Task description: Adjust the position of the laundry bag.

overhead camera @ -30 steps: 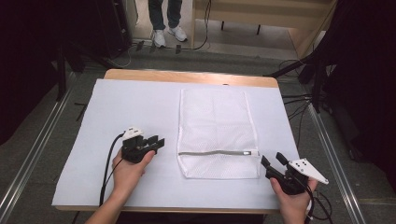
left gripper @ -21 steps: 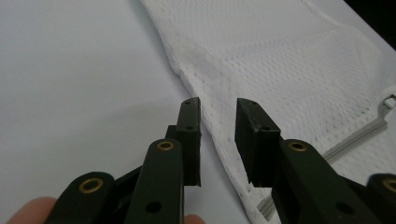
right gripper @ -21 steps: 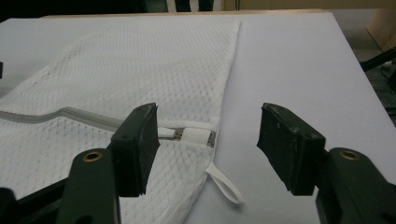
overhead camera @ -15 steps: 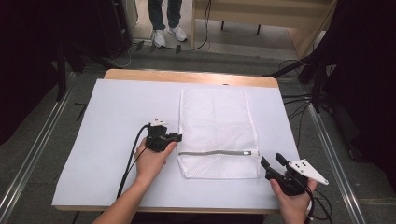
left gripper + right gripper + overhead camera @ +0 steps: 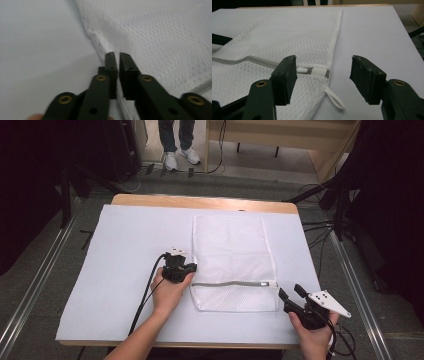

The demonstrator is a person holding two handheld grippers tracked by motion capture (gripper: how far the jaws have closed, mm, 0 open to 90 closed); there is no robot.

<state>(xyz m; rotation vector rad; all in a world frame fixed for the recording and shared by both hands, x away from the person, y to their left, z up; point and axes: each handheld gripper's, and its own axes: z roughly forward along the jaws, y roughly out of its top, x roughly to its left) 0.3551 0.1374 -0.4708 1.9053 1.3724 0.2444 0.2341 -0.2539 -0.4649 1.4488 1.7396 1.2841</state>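
White cloth (image 5: 115,270) covers the table (image 5: 200,201) almost to its far wooden edge, with wide bare room on its left half and a narrower strip on the right. Mesh bag (image 5: 232,255) lies flat right of centre, long side running away from the person, its grey zip (image 5: 227,283) drawn across the near end; whether anything is inside cannot be told, though it looks flat. Left gripper (image 5: 117,62) sits at the bag's left edge near the zip's end, its jaws having just been closing and now pinched on the mesh hem. Right gripper (image 5: 323,80) waits just off the bag's near right corner, jaws apart around nothing, facing the zip pull (image 5: 302,70) and a small loop (image 5: 334,98).
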